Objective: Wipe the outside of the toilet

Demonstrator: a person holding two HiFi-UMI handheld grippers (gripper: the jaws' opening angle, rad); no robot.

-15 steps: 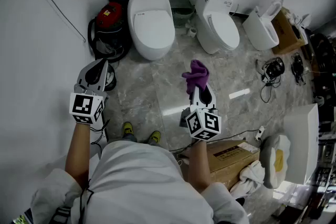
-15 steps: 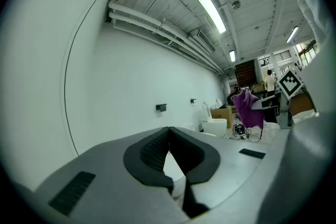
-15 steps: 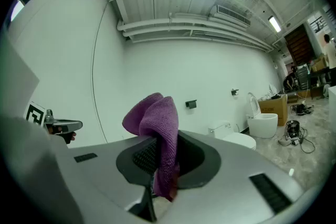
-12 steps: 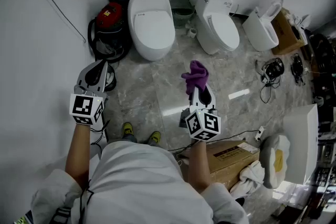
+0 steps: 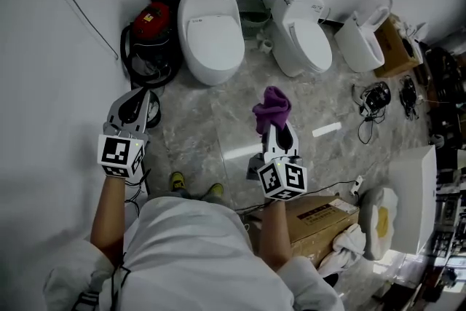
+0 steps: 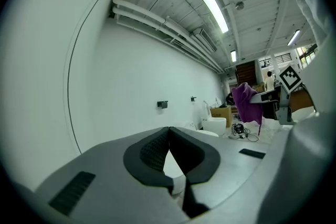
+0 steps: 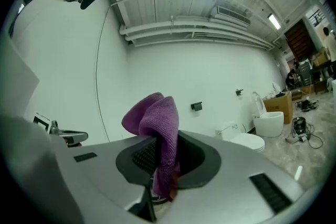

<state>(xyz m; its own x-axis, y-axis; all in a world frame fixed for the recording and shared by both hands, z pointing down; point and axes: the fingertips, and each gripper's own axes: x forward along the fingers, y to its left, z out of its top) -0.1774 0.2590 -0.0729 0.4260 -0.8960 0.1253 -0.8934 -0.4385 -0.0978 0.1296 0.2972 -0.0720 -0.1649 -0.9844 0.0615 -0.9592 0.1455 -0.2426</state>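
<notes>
Three white toilets stand along the far wall: a closed oval toilet (image 5: 211,33) at left, a middle toilet (image 5: 302,38), and a third toilet (image 5: 362,38) with its lid up. My right gripper (image 5: 274,121) is shut on a purple cloth (image 5: 271,106), held in the air over the marble floor in front of the toilets. The purple cloth (image 7: 157,136) hangs bunched between the jaws in the right gripper view. My left gripper (image 5: 133,100) is shut on nothing, raised near the left wall; its jaws meet at their tips in the left gripper view.
A red and black vacuum (image 5: 151,40) sits left of the oval toilet. A grey bin (image 5: 252,12) stands between the toilets. Cardboard boxes (image 5: 320,216) lie beside my right side, cables (image 5: 378,100) on the floor at right, another box (image 5: 397,47) by the third toilet.
Both grippers have hardly moved; the view shifts very slightly. The cloth stays held in the right gripper.
</notes>
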